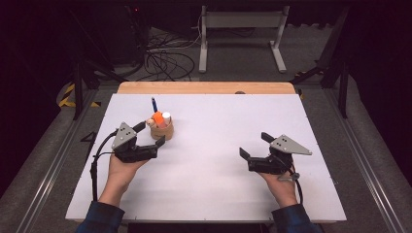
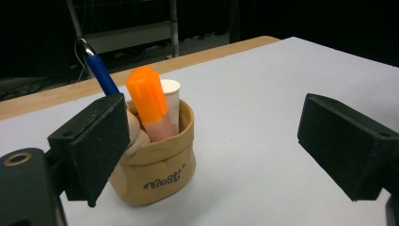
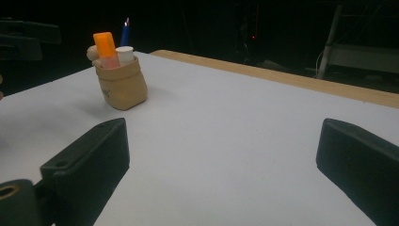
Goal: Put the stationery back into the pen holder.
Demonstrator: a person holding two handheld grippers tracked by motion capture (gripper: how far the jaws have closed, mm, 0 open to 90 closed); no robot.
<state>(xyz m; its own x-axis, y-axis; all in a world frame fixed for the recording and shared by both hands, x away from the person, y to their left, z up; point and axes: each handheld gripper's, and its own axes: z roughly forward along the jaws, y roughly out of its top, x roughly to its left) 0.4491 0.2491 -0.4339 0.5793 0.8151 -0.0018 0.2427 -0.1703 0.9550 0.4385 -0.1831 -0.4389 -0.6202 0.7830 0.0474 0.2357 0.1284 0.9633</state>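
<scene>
Your left tool (image 1: 151,135) stands wide with nothing clamped; its jaws sit just beside the small tan soft pouch-style holder (image 1: 162,130), which in the left gripper view (image 2: 157,160) lies between the pads, nearer the left one, with neither pad pressing on it. Your right tool (image 1: 252,145) is also spread wide and bare, resting well apart on the white bench (image 1: 218,184).

The holder sits on the left half of the bench, toward the far side. It looks light and squashy, with a rolled rim and creased walls, so it'll likely dent and slide if you squeeze; take it low on the body, gently.

Inside it, all standing upright or leaning:
- orange capped highlighter marker (image 2: 148,101): stiff, smooth plastic, probably slippery; grip the cap end that sticks out.
- blue pen with metal tip (image 2: 101,73): thin, leans back.
- white cylindrical tube (image 2: 171,101), behind the marker.
- a pale rounded piece (image 2: 136,134) at the rim, can't tell what.
</scene>
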